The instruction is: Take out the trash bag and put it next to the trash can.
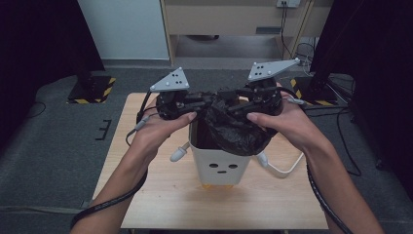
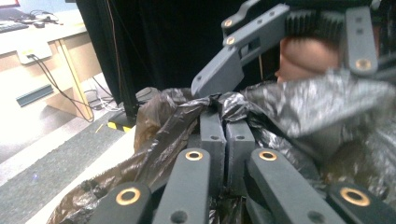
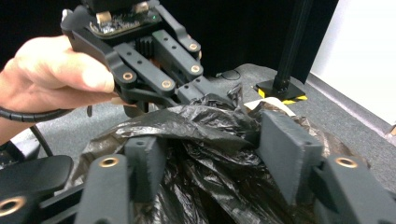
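Wooden table underneath it all, and square in its middle stands the white bin with the little face printed on its front. Black bin bag sits bunched over the bin's mouth, mostly lifted above the rim, not yet folded down round it. Left gripper has its jaws pressed together on a pinch of that plastic. Right gripper, facing it across the bag, has its jaws standing apart, film lying loose between them, pads not pressing. So one side is held and the other is free. Risk from here, I'd say: a pull from the left alone could drag the whole bag off the bin, or tip the light bin over. Thin film could also tear at the pinch.
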`<control>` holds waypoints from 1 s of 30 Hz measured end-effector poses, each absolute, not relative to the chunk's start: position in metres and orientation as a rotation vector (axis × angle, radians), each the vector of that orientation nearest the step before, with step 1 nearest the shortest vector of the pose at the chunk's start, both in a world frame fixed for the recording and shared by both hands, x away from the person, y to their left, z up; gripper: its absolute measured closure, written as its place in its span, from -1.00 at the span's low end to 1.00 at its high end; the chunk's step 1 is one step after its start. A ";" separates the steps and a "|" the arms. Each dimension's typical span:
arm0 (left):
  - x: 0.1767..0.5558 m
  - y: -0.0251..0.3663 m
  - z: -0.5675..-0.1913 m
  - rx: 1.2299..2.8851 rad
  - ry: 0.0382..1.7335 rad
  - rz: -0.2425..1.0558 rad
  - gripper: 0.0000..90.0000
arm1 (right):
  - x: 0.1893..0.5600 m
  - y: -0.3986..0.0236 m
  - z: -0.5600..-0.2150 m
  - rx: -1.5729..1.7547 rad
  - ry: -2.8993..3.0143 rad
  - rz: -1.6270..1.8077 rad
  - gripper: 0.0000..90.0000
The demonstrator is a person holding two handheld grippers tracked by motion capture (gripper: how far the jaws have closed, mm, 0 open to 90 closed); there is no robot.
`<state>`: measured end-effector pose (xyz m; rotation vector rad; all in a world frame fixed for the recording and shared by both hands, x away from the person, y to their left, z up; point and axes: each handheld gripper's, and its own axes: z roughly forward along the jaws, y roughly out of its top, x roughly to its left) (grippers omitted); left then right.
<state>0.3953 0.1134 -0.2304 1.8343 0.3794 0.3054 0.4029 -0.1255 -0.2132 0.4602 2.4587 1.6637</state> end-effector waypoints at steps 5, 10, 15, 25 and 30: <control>0.395 0.112 -0.226 1.819 0.366 0.290 0.95 | 0.402 -0.120 -0.216 0.456 2.481 1.625 -0.22; 0.392 0.109 -0.222 1.807 0.351 0.286 0.94 | 0.401 -0.118 -0.218 0.452 2.479 1.610 -0.05; 0.391 0.109 -0.218 1.809 0.347 0.303 0.92 | 0.401 -0.118 -0.218 0.437 2.480 1.596 0.48; 0.391 0.114 -0.218 1.779 0.385 0.321 0.61 | 0.403 -0.122 -0.219 0.420 2.503 1.589 0.96; 0.393 0.120 -0.219 1.750 0.419 0.320 0.33 | 0.402 -0.124 -0.218 0.407 2.515 1.605 0.97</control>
